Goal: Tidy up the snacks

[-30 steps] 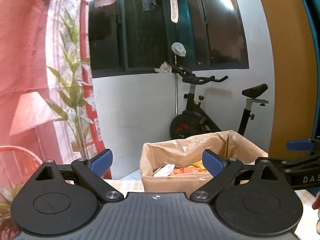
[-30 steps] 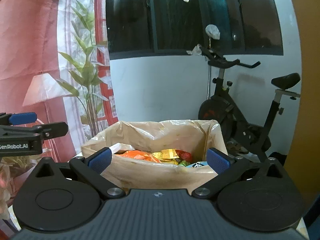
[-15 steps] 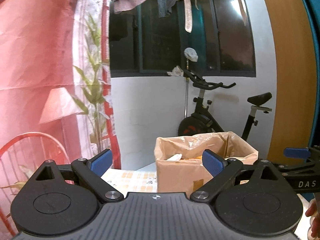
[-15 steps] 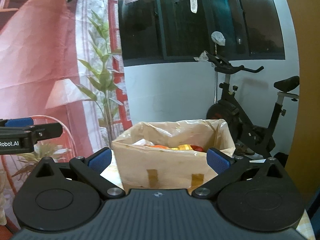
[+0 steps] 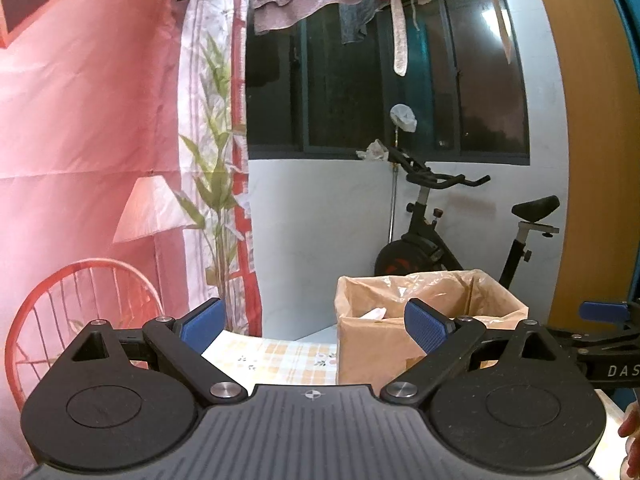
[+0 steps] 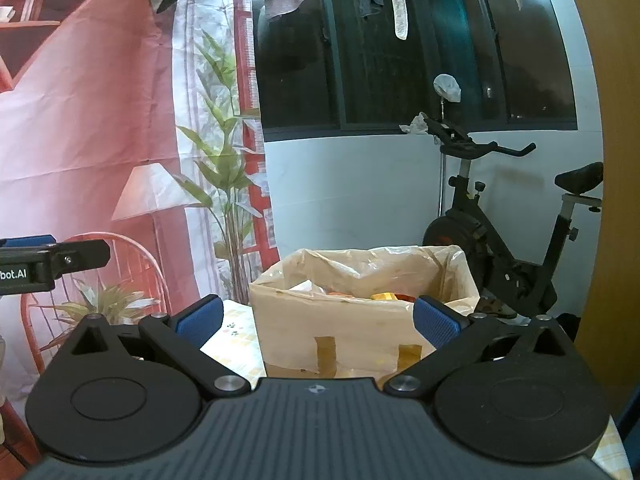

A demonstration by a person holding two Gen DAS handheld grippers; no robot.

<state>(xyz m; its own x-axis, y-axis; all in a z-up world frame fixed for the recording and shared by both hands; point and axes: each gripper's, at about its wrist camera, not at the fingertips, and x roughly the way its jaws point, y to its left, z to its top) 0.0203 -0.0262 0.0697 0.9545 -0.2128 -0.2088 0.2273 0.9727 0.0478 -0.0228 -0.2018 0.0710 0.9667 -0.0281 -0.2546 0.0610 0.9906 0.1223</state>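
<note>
Snacks [image 6: 384, 297] in lined box [image 6: 360, 332] at 12 o'clock, farther than before; left gripper [image 5: 316, 322], right gripper [image 6: 316, 320] pulled back, fingers spread, empty.

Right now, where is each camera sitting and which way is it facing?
Left wrist: on the left gripper, facing the cardboard box on the checked tablecloth; the right gripper enters at the right edge.
Right wrist: on the right gripper, facing the box head-on; the left gripper enters at the left.
Shared: box, exercise bike, dark window.
</note>
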